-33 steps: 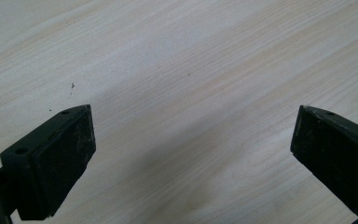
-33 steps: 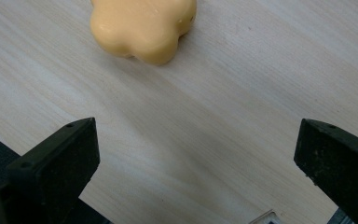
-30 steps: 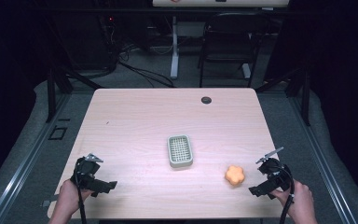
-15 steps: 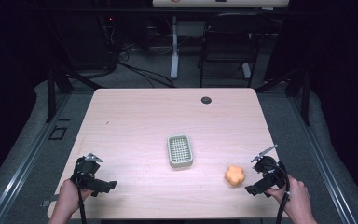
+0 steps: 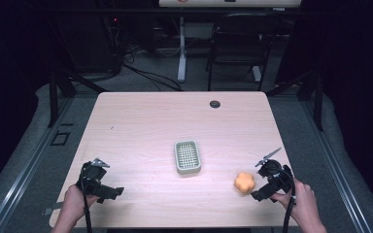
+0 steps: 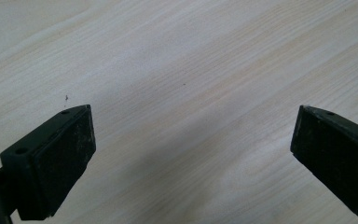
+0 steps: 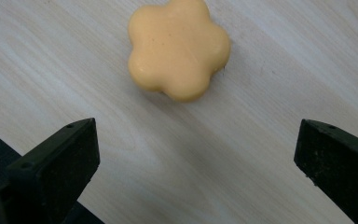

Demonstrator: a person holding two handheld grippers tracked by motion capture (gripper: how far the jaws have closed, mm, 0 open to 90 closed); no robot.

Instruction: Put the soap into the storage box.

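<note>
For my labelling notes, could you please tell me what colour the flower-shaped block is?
Orange flower-shaped block; it shows best in the right gripper view.

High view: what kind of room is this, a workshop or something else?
Probably a lab or recording studio: a bare wooden table stands among dark curtains, with cables across the floor, an empty chair behind it, and a person holding the right gripper.

The small dark round thing near the table's far edge is too small to identify.
</note>
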